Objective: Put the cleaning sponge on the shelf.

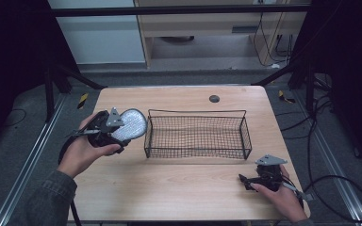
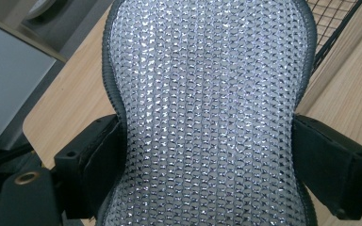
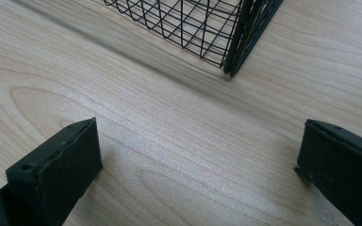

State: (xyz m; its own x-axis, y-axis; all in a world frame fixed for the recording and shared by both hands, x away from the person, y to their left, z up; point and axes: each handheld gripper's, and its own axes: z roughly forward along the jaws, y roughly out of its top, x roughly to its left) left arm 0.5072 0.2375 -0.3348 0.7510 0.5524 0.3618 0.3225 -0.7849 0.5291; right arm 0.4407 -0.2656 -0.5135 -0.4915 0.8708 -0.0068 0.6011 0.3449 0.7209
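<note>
High view, silver insole (image 1: pixel 129 124) pointing toward basket (image 1: pixel 245 136)

Silver mesh pad (image 2: pixel 207 113): top and bottom ends cut by frame edges at 12 and 6 o'clock. Wire basket (image 3: pixel 202 28): cropped at 12 o'clock. Small dark disc (image 1: pixel 214 98) on table, possibly a grommet, too small to tell.

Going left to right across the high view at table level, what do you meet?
Left claw shut on the silver mesh pad → black wire basket → right claw, open, low over the wooden table.
</note>
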